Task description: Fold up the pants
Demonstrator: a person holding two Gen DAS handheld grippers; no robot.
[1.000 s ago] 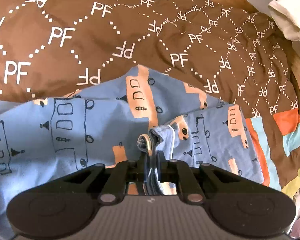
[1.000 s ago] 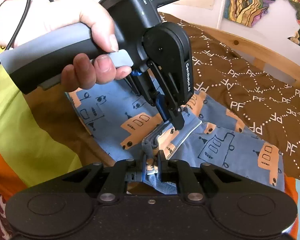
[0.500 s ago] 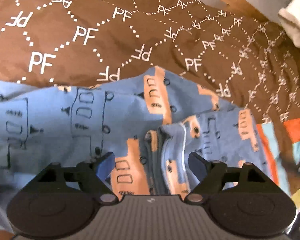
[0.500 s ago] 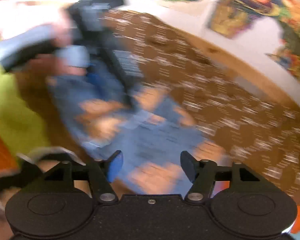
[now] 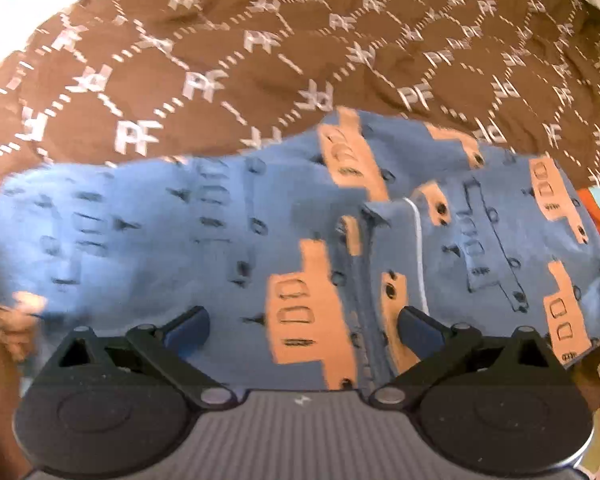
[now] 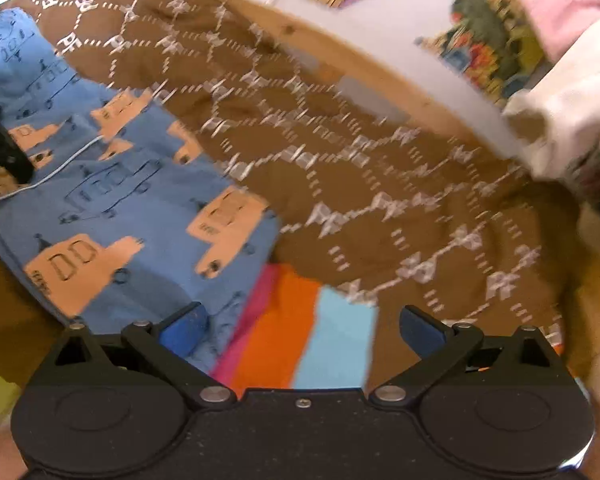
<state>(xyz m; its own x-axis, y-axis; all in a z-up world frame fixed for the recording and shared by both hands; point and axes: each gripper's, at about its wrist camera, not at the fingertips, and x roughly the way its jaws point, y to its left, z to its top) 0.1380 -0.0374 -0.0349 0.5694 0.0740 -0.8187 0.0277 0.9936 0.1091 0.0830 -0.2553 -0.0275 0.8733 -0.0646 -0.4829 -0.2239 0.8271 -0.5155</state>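
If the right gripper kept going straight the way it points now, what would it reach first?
Probably bedding, not the pants. The right gripper, jaws opening with nothing between them, points at the striped orange and light-blue cloth, with the brown PF blanket beyond. Blur makes depth uncertain.

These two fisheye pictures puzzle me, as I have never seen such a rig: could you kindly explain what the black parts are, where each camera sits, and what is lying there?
There is no robot arm here. A person holds a two-finger gripper in each hand, and a camera on each looks forward along its fingers, so the black shapes at the bottom are the tools themselves.

The left wrist view shows the left gripper above blue pants printed with orange vehicles. They lie on a brown bedspread marked with white letters. The right wrist view shows the right gripper beside the same pants, over a striped blanket, with a wooden bed frame behind.

Both pairs of jaws are opening and nothing is pinched between them, so nothing is held. Both pictures are blurred.
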